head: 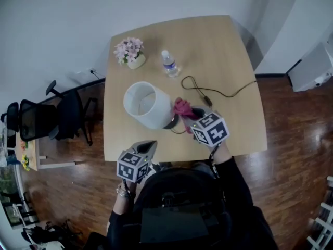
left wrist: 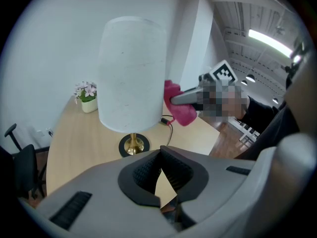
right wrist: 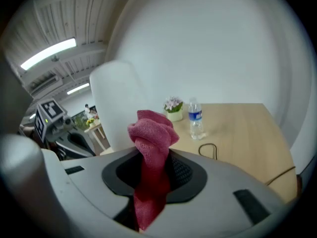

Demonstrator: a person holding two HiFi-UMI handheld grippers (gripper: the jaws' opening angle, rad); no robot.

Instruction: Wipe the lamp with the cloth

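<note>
**Pink cloth pinched beside the white shade**

The right claw (right wrist: 151, 157) is clamped on a pink, coarse-knit cloth (right wrist: 150, 133). The cloth bunches into a rumpled knob above the ribbed black pads (its tail hangs below them). That knob sits just beside the lamp (head: 147, 104) and its smooth white cylindrical shade. I cannot tell whether they touch.

The left claw (left wrist: 159, 165) is pressed together and empty, facing the round black base (left wrist: 132, 145) with its brass stem.

The pale wooden worktop (head: 229, 61) also carries a clear plastic bottle (head: 169, 64), a small pot of pink flowers (head: 130, 52) and a looping black cable (head: 208, 92).
</note>
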